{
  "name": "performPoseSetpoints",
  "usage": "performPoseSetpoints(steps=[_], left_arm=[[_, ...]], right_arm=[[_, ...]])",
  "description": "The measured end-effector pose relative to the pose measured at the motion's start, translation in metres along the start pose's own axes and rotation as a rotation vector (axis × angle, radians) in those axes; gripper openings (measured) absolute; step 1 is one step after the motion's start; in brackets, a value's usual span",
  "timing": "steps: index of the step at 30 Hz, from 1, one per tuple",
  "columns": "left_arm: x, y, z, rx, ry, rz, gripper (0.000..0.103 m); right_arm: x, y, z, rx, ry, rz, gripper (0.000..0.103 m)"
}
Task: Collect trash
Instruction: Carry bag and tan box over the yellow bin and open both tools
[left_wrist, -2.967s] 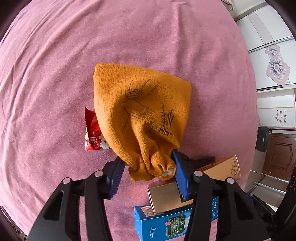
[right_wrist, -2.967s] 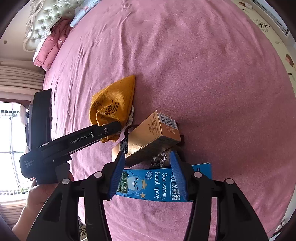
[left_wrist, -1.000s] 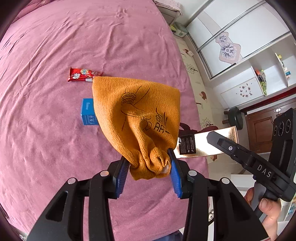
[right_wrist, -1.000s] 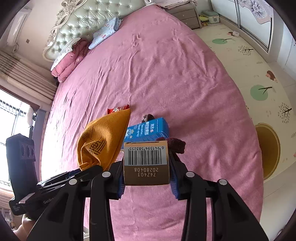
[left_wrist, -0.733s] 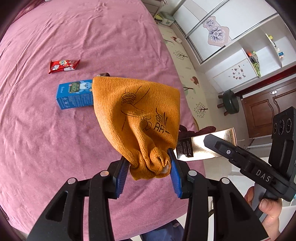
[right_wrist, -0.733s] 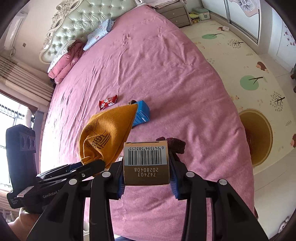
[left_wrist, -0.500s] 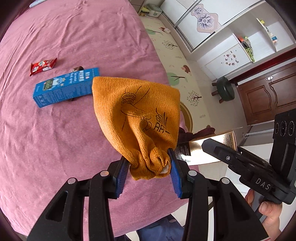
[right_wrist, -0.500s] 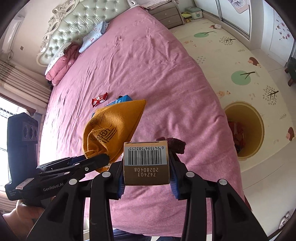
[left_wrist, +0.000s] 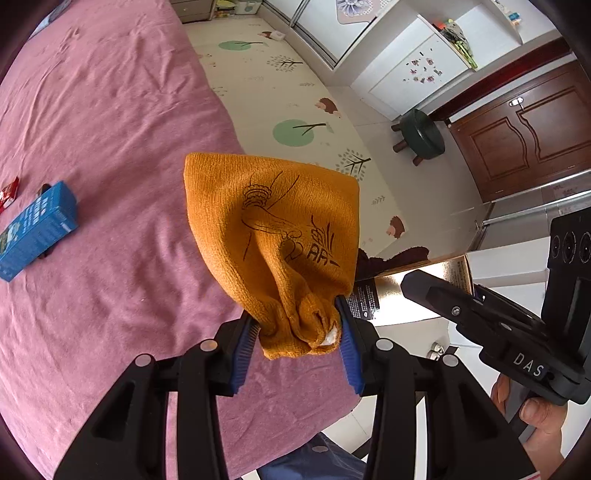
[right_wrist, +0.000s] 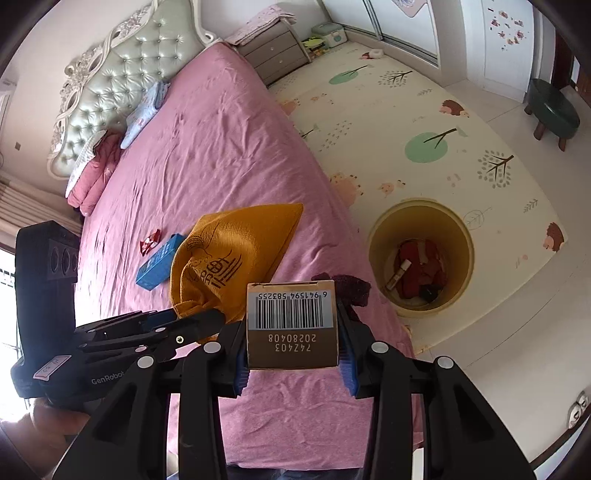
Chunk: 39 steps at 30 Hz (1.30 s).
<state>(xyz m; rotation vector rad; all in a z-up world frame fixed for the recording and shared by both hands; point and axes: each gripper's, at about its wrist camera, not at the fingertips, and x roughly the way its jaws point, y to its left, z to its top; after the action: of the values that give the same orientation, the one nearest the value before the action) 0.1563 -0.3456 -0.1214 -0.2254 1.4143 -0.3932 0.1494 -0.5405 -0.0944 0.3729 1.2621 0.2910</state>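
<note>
Gripping an orange pouch (left_wrist: 273, 236) in the left tongs (left_wrist: 295, 332), a person clamps a brown box (right_wrist: 291, 325) in the right tongs (right_wrist: 291, 354) above the bed's (right_wrist: 207, 147) edge.

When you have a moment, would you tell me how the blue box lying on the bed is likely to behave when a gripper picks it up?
The blue box looks like thin printed carton, so probably light and easily dented by firm jaws. Its flat sides and sharp edges suggest it would hold its shape and not roll. Lying flat on the soft pink bedspread, it may sink slightly when pressed.
</note>
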Motion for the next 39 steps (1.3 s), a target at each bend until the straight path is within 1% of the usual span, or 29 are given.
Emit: performPoseSetpoints(steps=[6, 14, 19, 25, 33, 34, 35, 36, 37, 38, 39], left_arm=[[0.034, -0.041, 0.034, 0.057, 0.035, 0.001, 0.041], [0.075, -0.075, 0.076, 0.118, 0.081, 0.012, 0.041], [0.095, -0.087, 0.093, 0.134, 0.109, 0.019, 0.041], [0.119, -0.097, 0.108, 0.169, 0.145, 0.044, 0.041], [0.132, -0.103, 0.125, 0.235, 0.161, 0.045, 0.043], [0.133, -0.103, 0.126, 0.240, 0.166, 0.042, 0.043], [0.134, -0.102, 0.127, 0.243, 0.172, 0.043, 0.047], [0.136, -0.101, 0.128, 0.247, 0.179, 0.048, 0.050], [0.137, -0.100, 0.128, 0.248, 0.186, 0.053, 0.058], [0.139, -0.098, 0.129, 0.248, 0.196, 0.061, 0.074], [0.140, -0.097, 0.128, 0.245, 0.206, 0.075, 0.078]], right_arm=[[-0.005, -0.051, 0.025, 0.040, -0.019, -0.055, 0.038], [-0.005, -0.101, 0.054, 0.087, -0.032, -0.107, 0.038], [0.002, -0.117, 0.066, 0.090, -0.010, -0.131, 0.038], [0.019, -0.127, 0.078, 0.071, 0.028, -0.165, 0.038], [0.034, -0.129, 0.094, 0.043, 0.058, -0.188, 0.038], [0.034, -0.129, 0.097, 0.041, 0.061, -0.187, 0.038], [0.035, -0.130, 0.099, 0.042, 0.065, -0.188, 0.040], [0.035, -0.132, 0.100, 0.049, 0.072, -0.191, 0.049], [0.035, -0.134, 0.100, 0.060, 0.078, -0.186, 0.055], [0.034, -0.136, 0.100, 0.071, 0.074, -0.178, 0.060], [0.033, -0.138, 0.101, 0.078, 0.072, -0.172, 0.060]])
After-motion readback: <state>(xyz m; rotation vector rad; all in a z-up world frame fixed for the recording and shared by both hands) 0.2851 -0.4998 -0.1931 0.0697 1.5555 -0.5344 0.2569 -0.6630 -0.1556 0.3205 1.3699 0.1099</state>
